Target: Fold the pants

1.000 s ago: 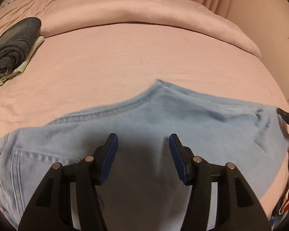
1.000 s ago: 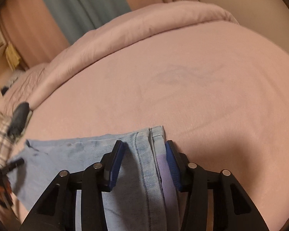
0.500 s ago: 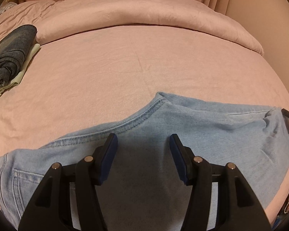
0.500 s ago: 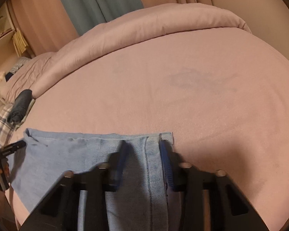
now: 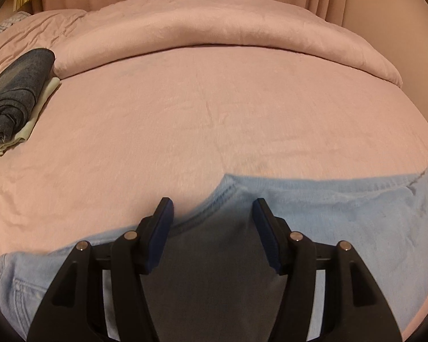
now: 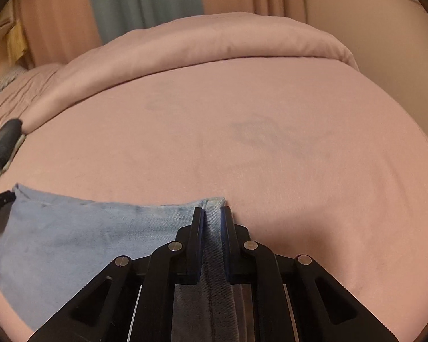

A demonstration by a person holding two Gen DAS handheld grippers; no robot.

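Light blue denim pants lie flat on the pink bed near its front edge. My left gripper is open and hovers over the crotch seam, with nothing between its jaws. In the right wrist view the pants spread to the left, and my right gripper is shut on the hem end of a leg at the seam. The tip of the left gripper shows at the far left edge of that view.
A folded dark denim garment on a pale cloth lies at the left of the bed; it also shows in the right wrist view. A rolled pink duvet crosses the back. Curtains and a wall stand behind.
My right gripper has closed on the leg hem. The left gripper stays open and has drawn back, so the crotch seam now lies between its tips.
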